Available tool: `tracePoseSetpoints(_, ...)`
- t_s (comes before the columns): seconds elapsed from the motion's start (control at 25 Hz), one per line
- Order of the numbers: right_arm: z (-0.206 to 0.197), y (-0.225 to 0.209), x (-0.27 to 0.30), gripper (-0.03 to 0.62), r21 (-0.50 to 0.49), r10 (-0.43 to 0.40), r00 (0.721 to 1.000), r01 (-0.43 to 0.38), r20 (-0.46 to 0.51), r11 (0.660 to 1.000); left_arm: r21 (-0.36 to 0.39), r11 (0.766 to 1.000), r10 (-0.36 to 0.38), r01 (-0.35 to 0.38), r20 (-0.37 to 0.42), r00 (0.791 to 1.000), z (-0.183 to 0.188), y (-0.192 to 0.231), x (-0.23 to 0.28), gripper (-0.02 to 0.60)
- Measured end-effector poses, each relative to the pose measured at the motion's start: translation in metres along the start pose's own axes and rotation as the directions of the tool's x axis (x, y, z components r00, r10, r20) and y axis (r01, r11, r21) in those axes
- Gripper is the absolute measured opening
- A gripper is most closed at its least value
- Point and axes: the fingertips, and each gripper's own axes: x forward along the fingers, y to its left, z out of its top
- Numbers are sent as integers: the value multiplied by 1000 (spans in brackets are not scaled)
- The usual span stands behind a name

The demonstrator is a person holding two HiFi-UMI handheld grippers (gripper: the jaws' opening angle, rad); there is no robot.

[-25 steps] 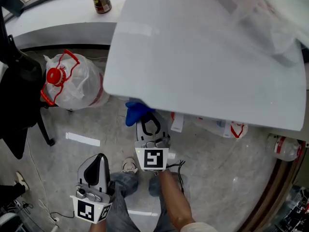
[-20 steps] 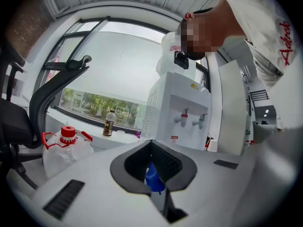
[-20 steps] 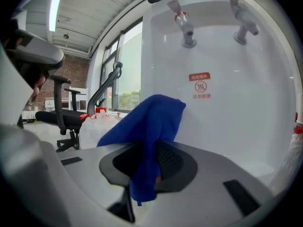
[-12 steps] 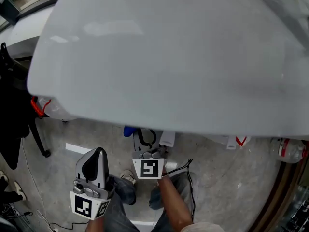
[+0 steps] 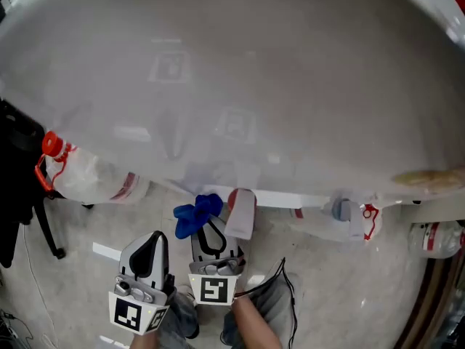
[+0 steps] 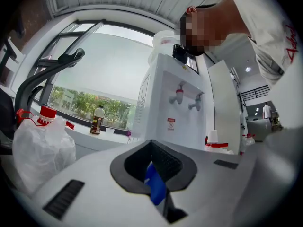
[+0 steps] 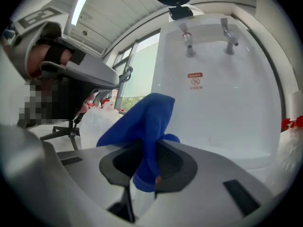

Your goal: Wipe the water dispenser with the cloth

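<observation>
The white water dispenser (image 5: 240, 93) fills the upper head view; its front with two taps shows as the dispenser (image 7: 213, 108) in the right gripper view. My right gripper (image 5: 212, 233) is shut on the blue cloth (image 5: 193, 214), which is held just below the dispenser's top edge, left of the red tap (image 5: 240, 211). That cloth (image 7: 144, 126) stands bunched up between the jaws. My left gripper (image 5: 152, 247) hangs lower left, shut, away from the dispenser (image 6: 175, 112). A blue sliver (image 6: 154, 187) shows at its jaw gap; what it is I cannot tell.
A large water bottle (image 5: 83, 177) with a red cap lies left of the dispenser. A black chair (image 5: 14, 187) stands at the far left. More bottles (image 5: 430, 237) lie at the right. A brown bottle (image 6: 97, 120) stands on the window ledge. The person's legs are below the grippers.
The head view has swung over the dispenser, whose top now covers most of the frame. The right gripper keeps hold of the cloth, now beside the red tap. The left gripper has hardly moved.
</observation>
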Motion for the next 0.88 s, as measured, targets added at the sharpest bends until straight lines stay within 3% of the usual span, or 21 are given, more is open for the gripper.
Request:
tracePoseSetpoints(0.28, 2, -36, -13, 91, -118, -37, 999, 42, 39, 992, 16, 999, -31, 30, 95, 995, 14, 1, 7, 11)
tracePoseSetpoints(0.48, -7, -59, -24, 91, -145, -64, 997, 71, 52, 987, 43, 999, -32, 29, 80, 996, 3, 0, 10, 11)
tracePoseSetpoints(0.6, -5, -77, -32, 91, -115, -112, 988, 124, 106, 986, 55, 997, -50, 46, 79, 996, -5, -5, 15, 11)
tracePoseSetpoints(0.76, -7, -104, -45, 91, -19, -198, 972, 202, 130, 979, 48, 995, -87, 83, 79, 993, -15, -14, 24, 11)
tracePoseSetpoints(0.88, -9, -122, -58, 91, -3, -243, 962, 246, 127, 969, 51, 993, -109, 105, 80, 991, -21, -22, 27, 11)
